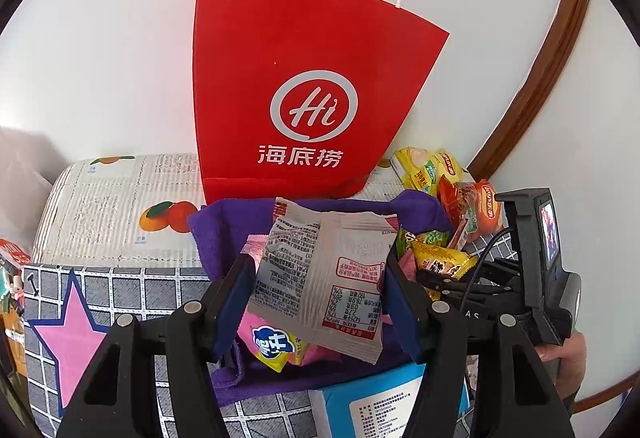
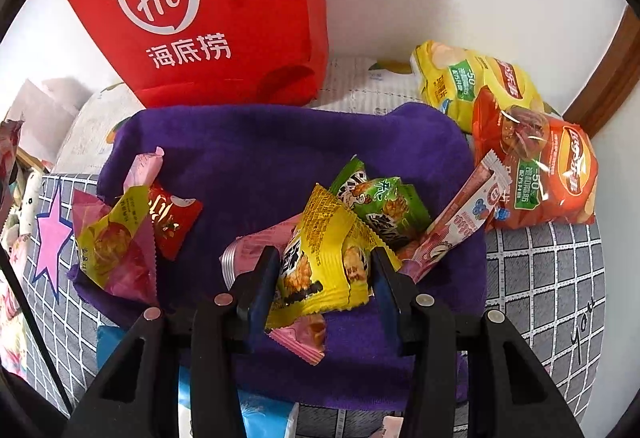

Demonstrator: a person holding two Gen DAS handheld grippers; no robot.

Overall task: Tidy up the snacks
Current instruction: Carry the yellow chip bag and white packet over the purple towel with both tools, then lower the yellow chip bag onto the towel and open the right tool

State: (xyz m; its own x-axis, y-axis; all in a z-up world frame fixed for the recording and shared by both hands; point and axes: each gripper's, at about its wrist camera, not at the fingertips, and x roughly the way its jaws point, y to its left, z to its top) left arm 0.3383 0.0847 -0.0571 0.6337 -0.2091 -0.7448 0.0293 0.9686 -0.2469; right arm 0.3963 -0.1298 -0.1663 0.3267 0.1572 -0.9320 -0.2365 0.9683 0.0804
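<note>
My left gripper (image 1: 318, 274) is shut on a grey snack packet (image 1: 320, 278) with printed text and holds it above a purple cloth (image 1: 224, 226). My right gripper (image 2: 326, 270) is shut on a yellow snack packet (image 2: 324, 262) just above the purple cloth (image 2: 280, 150). Several small packets lie on the cloth: a green one (image 2: 380, 202), a pink stick (image 2: 456, 222), a red one (image 2: 172, 218) and a pink-yellow one (image 2: 116, 246). A red paper bag (image 1: 304, 90) with white handles stands upright behind the cloth; it also shows in the right wrist view (image 2: 200, 10).
Yellow (image 2: 472, 82) and orange (image 2: 536, 166) chip bags lie at the right by the wall. A grey checked sheet (image 2: 540, 270) with a pink star (image 1: 72, 326) covers the surface. A blue box (image 1: 380, 402) lies in front. The right gripper's body (image 1: 536, 266) is at my right.
</note>
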